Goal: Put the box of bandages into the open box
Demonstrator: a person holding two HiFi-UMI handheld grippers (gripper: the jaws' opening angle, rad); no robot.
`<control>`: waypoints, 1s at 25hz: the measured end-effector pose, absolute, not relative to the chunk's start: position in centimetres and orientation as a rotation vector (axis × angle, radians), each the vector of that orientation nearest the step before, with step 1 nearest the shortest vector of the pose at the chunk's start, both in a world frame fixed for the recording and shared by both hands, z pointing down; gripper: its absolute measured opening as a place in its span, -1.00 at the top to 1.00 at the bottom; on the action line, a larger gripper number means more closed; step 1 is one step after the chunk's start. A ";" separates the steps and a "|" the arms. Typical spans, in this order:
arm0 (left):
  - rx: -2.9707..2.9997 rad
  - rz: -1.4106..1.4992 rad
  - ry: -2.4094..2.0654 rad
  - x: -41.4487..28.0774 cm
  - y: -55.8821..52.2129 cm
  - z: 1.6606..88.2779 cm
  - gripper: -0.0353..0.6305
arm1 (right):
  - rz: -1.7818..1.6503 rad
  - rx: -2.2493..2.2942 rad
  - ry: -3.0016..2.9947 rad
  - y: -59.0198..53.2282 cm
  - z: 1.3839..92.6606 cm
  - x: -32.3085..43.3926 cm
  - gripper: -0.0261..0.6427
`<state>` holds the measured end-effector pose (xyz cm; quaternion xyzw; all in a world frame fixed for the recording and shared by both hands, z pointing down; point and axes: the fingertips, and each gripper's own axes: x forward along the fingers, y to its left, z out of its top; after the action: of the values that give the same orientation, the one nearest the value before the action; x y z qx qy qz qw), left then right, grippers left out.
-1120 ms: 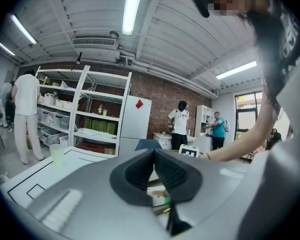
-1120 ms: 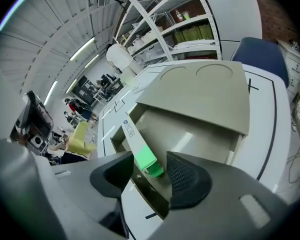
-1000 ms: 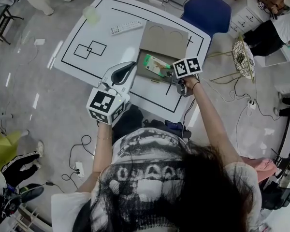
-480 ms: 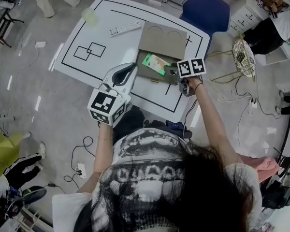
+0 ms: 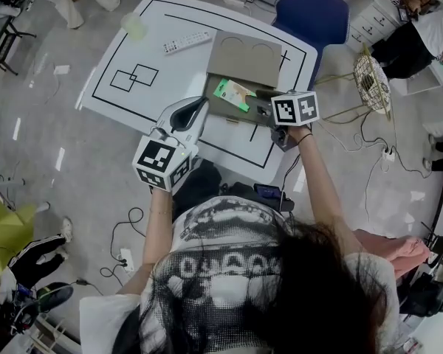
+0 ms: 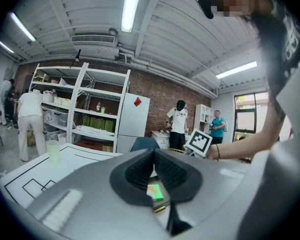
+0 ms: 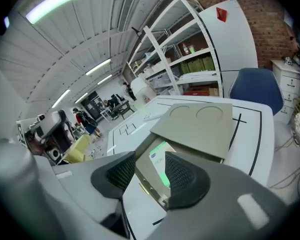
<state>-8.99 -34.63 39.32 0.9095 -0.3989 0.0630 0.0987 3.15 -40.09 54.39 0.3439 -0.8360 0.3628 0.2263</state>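
The green and white box of bandages [image 5: 232,94] lies inside the open cardboard box [image 5: 260,109], whose lid [image 5: 245,57] is folded back on the white table [image 5: 133,50]. My right gripper [image 5: 266,112] hovers at the cardboard box's near right edge, apart from the bandages. Its jaws are closing with nothing between them. The right gripper view looks past the right gripper [image 7: 151,166] at the box of bandages [image 7: 161,168] beyond. My left gripper [image 5: 201,102] is shut and empty at the table's front edge, left of the cardboard box. In its own view the left gripper [image 6: 154,153] points at the box of bandages [image 6: 155,191].
A remote control [image 5: 183,44] and a clear plastic cup [image 5: 136,24] lie on the far part of the table. A blue chair [image 5: 314,17] stands behind it and a wire basket [image 5: 371,83] to the right. Cables run over the floor. People stand around the room.
My right gripper has drawn back to the right, away from the box of bandages, which now lies flatter in the open box. The left gripper has hardly moved.
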 end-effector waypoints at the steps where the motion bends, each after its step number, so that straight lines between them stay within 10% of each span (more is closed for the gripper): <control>1: 2.688 0.187 -1.179 -8.8 -34.5 39.4 0.89 | 0.989 0.958 -2.337 -40.0 53.6 3.1 0.37; 25: 2.663 0.212 -1.179 -1.6 -24.5 39.5 0.89 | 0.817 1.023 -2.667 -24.3 44.1 5.7 0.66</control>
<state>-1.58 -24.51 39.50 0.9064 -0.4014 0.0721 0.1105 5.74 -24.31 44.09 0.3431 -0.8944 0.2739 0.0850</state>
